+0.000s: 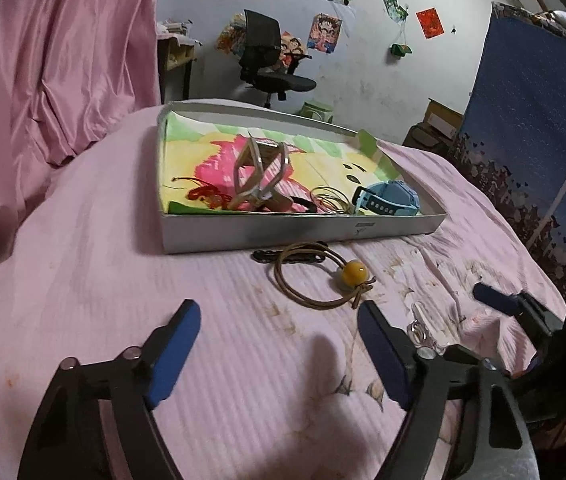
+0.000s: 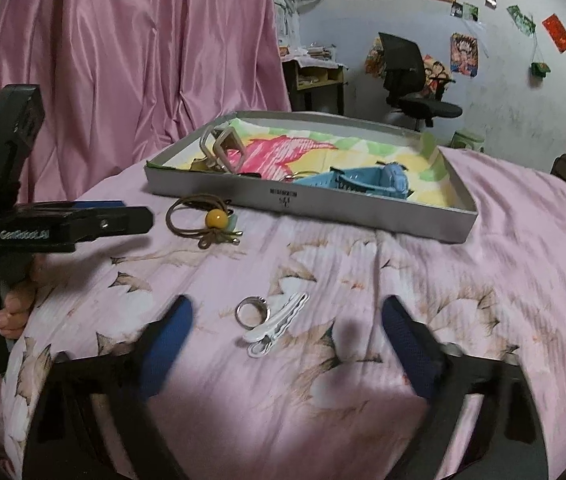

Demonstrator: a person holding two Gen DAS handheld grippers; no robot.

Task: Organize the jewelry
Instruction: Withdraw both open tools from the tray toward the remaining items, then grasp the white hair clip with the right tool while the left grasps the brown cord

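Two grippers are in service and both stand with jaws spread wide, holding nothing. The right gripper (image 2: 287, 344) hovers low over the pink bedspread (image 2: 503, 280) with the silver ring (image 2: 253, 312) and the white hair clip (image 2: 275, 326) lying between and just ahead of its fingertips; ring and clip touch each other. The left gripper (image 1: 279, 344) points toward the cord bracelet with the amber bead (image 1: 353, 271), which lies on the bedspread just in front of the tray (image 1: 303, 232), near a dark cord (image 1: 267, 257) against the tray's front wall. Already inside the tray are a blue watch (image 2: 379, 182), thin gold bangles (image 1: 329, 200), a red string piece (image 1: 207, 196) and pale square-framed items (image 1: 261, 172). The step in hand appears to be picking up the ring or the clip with the right gripper. Because the two touch, select one item: for the ring, descend so that one pad passes each side of its band, clear of the clip, and close gently, since the soft fabric will yield and a round, hard band may roll or slip. For the clip, grip across its narrow width near the middle. Lift straight up, carry over the tray's front wall, and release above a bare patch of the tray lining. Keep the left gripper well apart from the right gripper's path.
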